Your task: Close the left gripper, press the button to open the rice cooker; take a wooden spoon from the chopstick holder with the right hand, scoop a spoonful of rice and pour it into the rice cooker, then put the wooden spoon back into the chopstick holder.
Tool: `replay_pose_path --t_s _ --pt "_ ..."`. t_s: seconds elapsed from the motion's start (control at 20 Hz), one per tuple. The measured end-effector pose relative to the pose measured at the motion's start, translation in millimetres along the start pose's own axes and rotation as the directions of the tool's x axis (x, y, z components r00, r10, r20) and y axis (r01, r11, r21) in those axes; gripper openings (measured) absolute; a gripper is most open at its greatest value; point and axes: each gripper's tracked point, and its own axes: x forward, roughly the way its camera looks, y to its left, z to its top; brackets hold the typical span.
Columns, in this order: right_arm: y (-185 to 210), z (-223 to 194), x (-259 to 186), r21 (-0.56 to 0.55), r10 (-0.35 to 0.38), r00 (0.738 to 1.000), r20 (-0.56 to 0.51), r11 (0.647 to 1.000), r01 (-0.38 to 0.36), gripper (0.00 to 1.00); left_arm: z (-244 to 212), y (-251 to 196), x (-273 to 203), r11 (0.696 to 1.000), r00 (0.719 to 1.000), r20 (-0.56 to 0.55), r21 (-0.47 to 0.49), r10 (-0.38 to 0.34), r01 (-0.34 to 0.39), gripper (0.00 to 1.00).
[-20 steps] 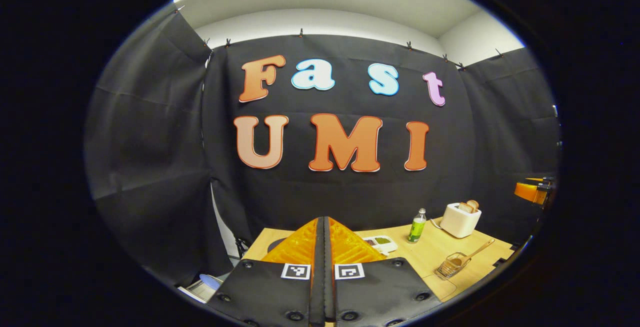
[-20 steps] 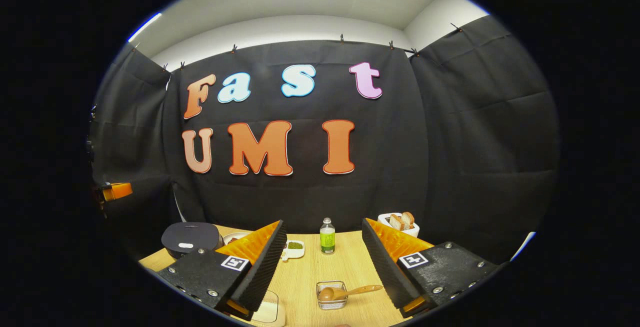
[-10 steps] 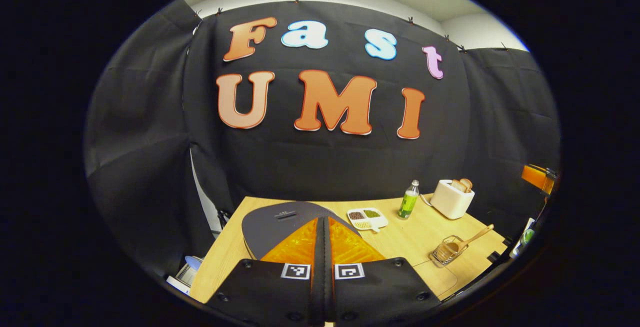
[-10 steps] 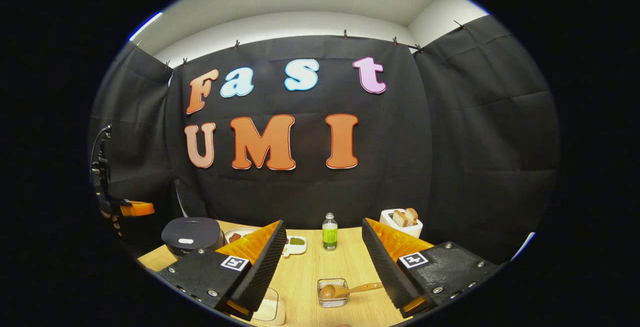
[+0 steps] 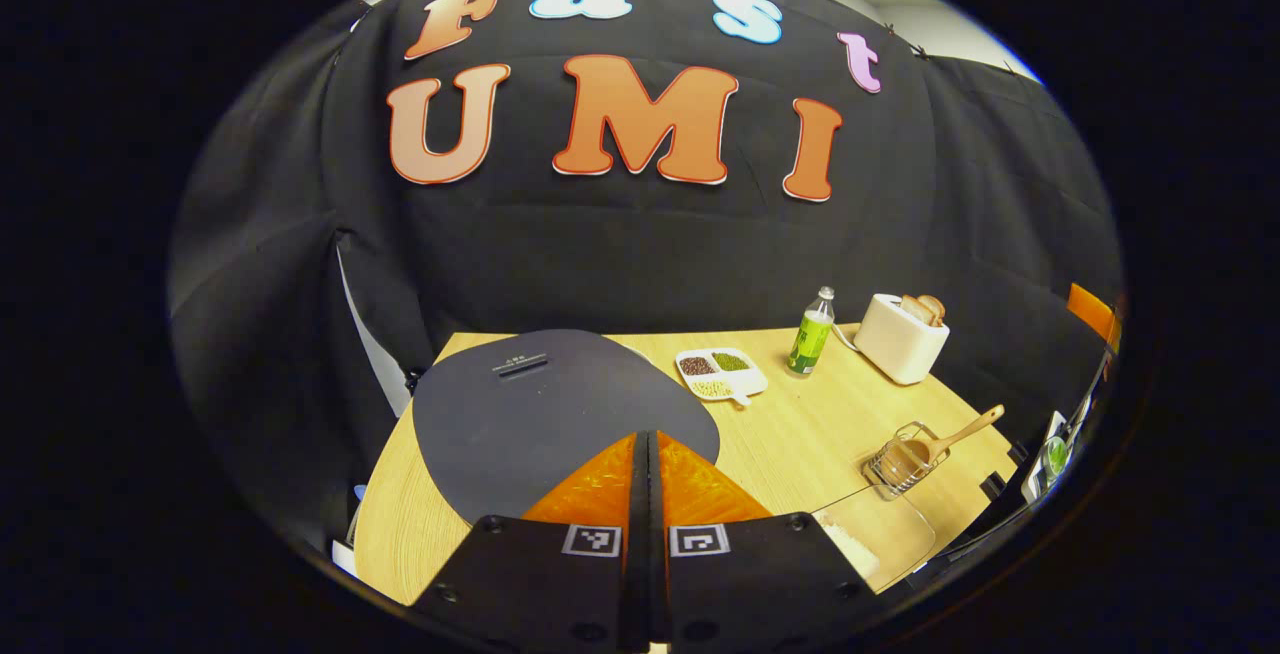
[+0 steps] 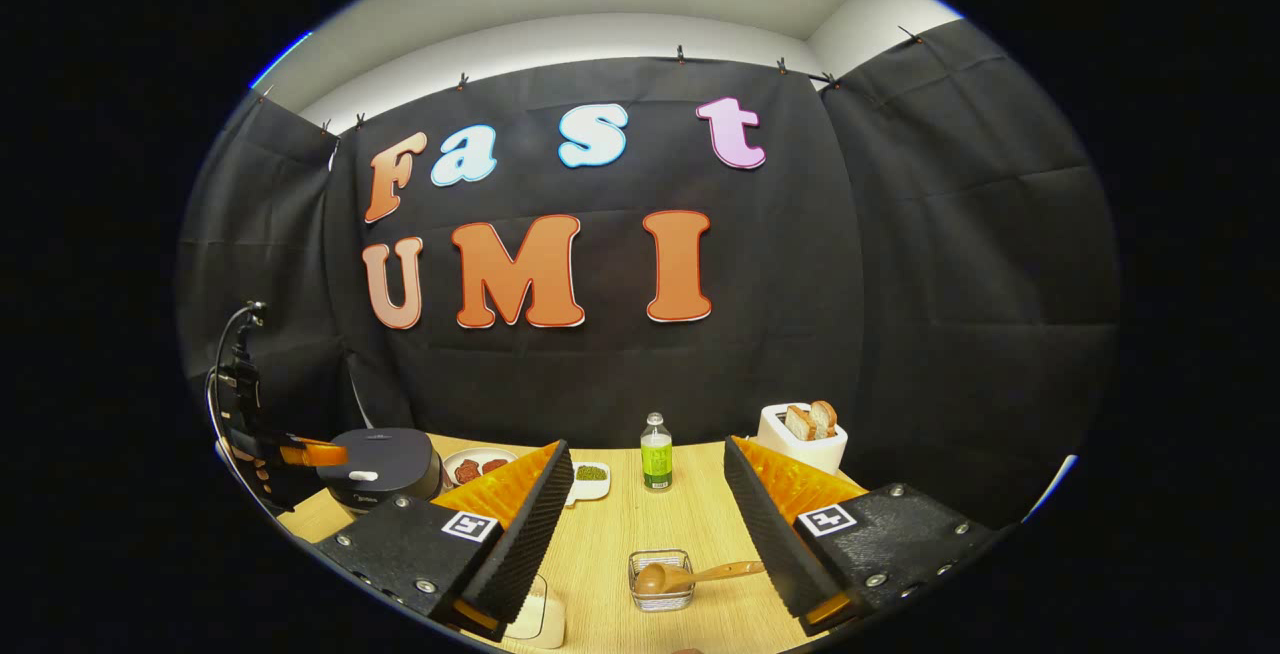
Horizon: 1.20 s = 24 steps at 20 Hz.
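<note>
The dark rice cooker (image 5: 540,414) stands lid down at the table's left, right under my left gripper (image 5: 647,436), which is shut with nothing between its fingers. In the right gripper view the left gripper (image 6: 312,454) hovers over the rice cooker (image 6: 385,464), by its front button. The wooden spoon (image 6: 690,574) lies in the wire chopstick holder (image 6: 660,582), handle pointing right, just below and between the fingers of my right gripper (image 6: 647,447), which stands open and apart from it. A clear rice container (image 6: 535,616) sits near its left finger.
A green bottle (image 6: 656,451), a white toaster (image 6: 803,434) with bread and a divided dish (image 5: 720,374) of beans stand along the back of the wooden table (image 5: 800,434). A small plate (image 6: 480,464) sits beside the cooker.
My left gripper has dropped and tilted down over the rice cooker's lid, staying shut. The right gripper has barely moved and stays open.
</note>
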Motion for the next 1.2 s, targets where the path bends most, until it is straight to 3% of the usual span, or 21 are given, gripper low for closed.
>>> replay_pose_path --t_s 0.35,0.4,0.45,0.7,0.8,0.85,0.9,0.95,1.0,1.1,1.2 --pt "-10 -16 12 0.028 -0.003 1.000 -0.029 1.000 0.004 0.94 -19 0 1 1.000 0.996 -0.091 -0.016 0.006 -0.007 0.04" --pt "-10 -17 14 0.028 -0.003 1.000 -0.031 1.000 0.004 0.94 -16 -1 -1 1.000 0.997 -0.083 -0.019 0.003 -0.005 0.00" --pt "-10 -19 15 0.028 -0.002 0.999 -0.034 1.000 0.003 0.94 -18 0 3 1.000 0.997 -0.081 -0.021 0.003 -0.005 0.04" --pt "-1 -29 19 0.042 0.028 0.998 -0.058 0.999 -0.025 0.94 -22 4 1 0.999 0.995 -0.096 0.044 -0.008 0.012 0.05" --pt "0 -32 19 0.046 0.034 0.998 -0.061 0.998 -0.031 0.94 -22 5 8 1.000 0.995 -0.101 0.021 -0.003 0.005 0.05" --pt "2 -35 18 0.048 0.041 0.997 -0.066 0.998 -0.038 0.94 -22 2 4 1.000 0.995 -0.095 0.018 -0.005 0.007 0.00" --pt "4 -34 18 0.049 0.048 0.997 -0.064 0.998 -0.045 0.94 -22 1 3 1.000 0.994 -0.107 0.013 -0.005 0.006 0.05" --pt "6 -34 17 0.047 0.052 0.997 -0.063 0.998 -0.049 0.94 -22 1 2 1.000 0.995 -0.098 0.014 0.001 0.000 0.00" --pt "6 -33 16 0.048 0.054 0.997 -0.063 0.998 -0.051 0.94 -20 3 4 1.000 0.996 -0.088 0.029 0.011 -0.009 0.05" --pt "6 -28 12 0.050 0.058 0.997 -0.054 0.997 -0.055 0.94 -11 9 5 0.999 0.998 -0.064 0.043 0.027 -0.024 0.00" --pt "4 -19 7 0.046 0.055 0.998 -0.036 0.998 -0.053 0.94 12 11 -3 0.998 0.999 0.018 0.039 0.047 -0.047 0.07"
